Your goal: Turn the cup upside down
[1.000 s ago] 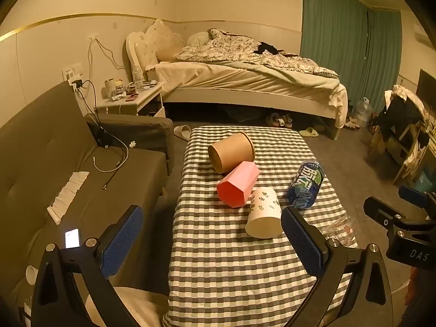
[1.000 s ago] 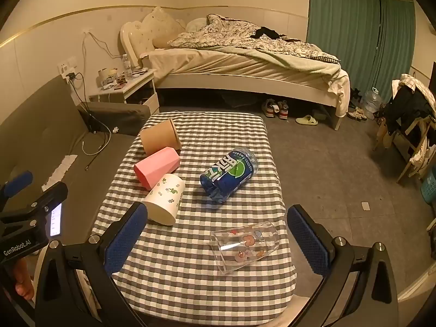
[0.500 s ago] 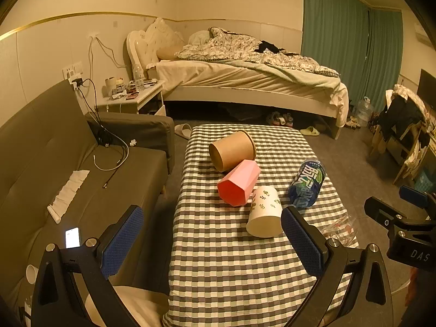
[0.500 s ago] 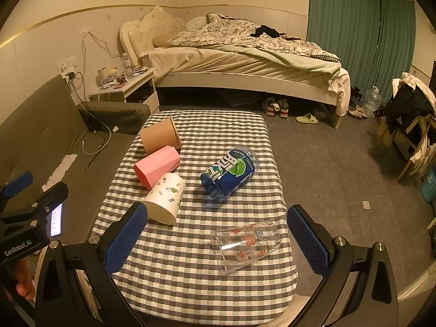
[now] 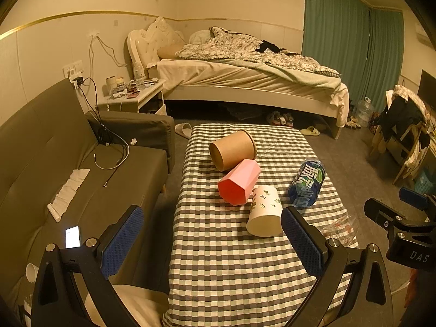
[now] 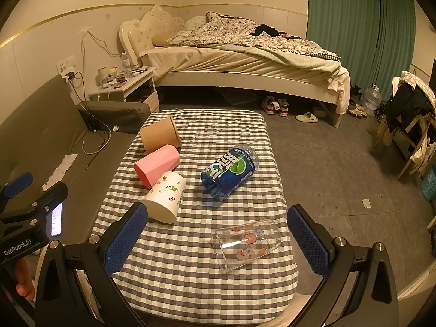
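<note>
Several cups lie on their sides on the checked table (image 5: 218, 267) (image 6: 174, 272): a brown paper cup (image 5: 233, 150) (image 6: 160, 135), a pink faceted cup (image 5: 239, 181) (image 6: 156, 165), a white cup with leaf print (image 5: 265, 211) (image 6: 164, 196), a blue printed cup (image 5: 307, 183) (image 6: 230, 171) and a clear glass cup with cartoon print (image 6: 246, 244). My left gripper (image 5: 209, 242) is open and empty above the table's near end. My right gripper (image 6: 215, 242) is open and empty, with the clear cup lying between its fingers' line of sight.
A grey sofa (image 5: 54, 169) with cables, tissue and a lit phone (image 5: 72, 236) runs along the table's left. A bed (image 5: 245, 81) and nightstand (image 5: 130, 100) stand behind. A chair with clothes (image 5: 403, 125) is at the right. The other gripper shows at each view's edge.
Both views have shifted very slightly; the cups have not moved and both grippers remain open.
</note>
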Demonstrator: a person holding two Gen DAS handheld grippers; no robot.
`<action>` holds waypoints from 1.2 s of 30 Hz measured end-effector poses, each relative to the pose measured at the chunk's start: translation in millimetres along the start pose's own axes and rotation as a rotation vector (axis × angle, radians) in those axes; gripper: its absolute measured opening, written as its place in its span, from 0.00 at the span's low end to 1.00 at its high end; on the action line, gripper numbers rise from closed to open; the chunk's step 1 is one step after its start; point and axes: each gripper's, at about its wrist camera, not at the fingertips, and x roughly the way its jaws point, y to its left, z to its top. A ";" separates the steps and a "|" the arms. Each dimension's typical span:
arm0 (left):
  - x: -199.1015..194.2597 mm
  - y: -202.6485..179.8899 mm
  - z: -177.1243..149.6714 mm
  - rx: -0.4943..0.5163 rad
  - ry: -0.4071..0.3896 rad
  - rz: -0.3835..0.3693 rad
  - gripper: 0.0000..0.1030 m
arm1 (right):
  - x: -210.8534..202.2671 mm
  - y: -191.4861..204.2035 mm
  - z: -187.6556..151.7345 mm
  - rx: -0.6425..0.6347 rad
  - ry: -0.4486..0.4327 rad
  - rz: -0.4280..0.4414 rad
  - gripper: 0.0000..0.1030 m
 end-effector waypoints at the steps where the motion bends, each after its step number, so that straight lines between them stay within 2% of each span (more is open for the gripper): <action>1: 0.1 0.2 -0.1 0.000 0.000 0.000 1.00 | 0.0 0.0 -0.1 0.000 0.000 0.000 1.00; 36: 4.7 -1.9 -3.1 -0.011 0.029 0.009 1.00 | -0.6 -2.6 -5.8 0.013 0.011 0.000 1.00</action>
